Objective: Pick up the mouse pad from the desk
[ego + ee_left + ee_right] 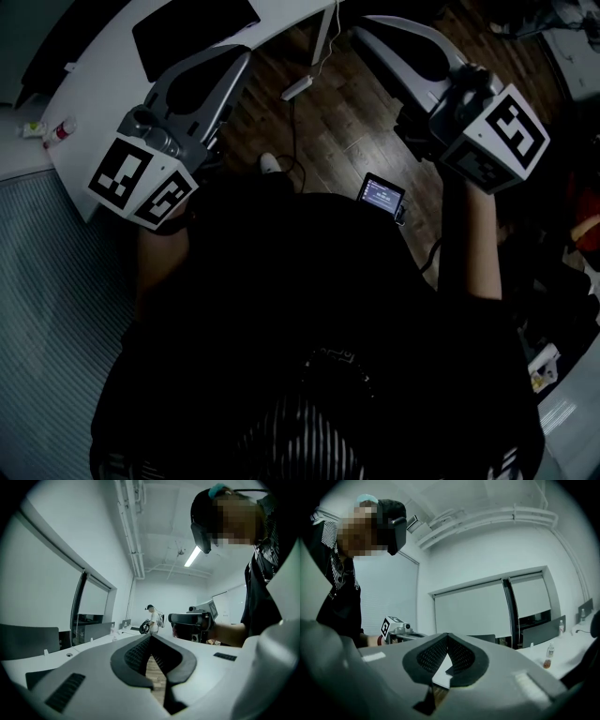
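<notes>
Both the left gripper (151, 638) and the right gripper (447, 634) have jaws together on nothing, clear of the desk (103, 80) where what seems the dark mouse pad (192, 28) lies flat; closed tips could just shove it.

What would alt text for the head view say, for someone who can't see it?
Looking steeply down over a person's dark shirt, a left gripper and a right gripper are held up, jaws shut and empty. Beyond them, a black mouse pad lies untouched on a white desk.
</notes>
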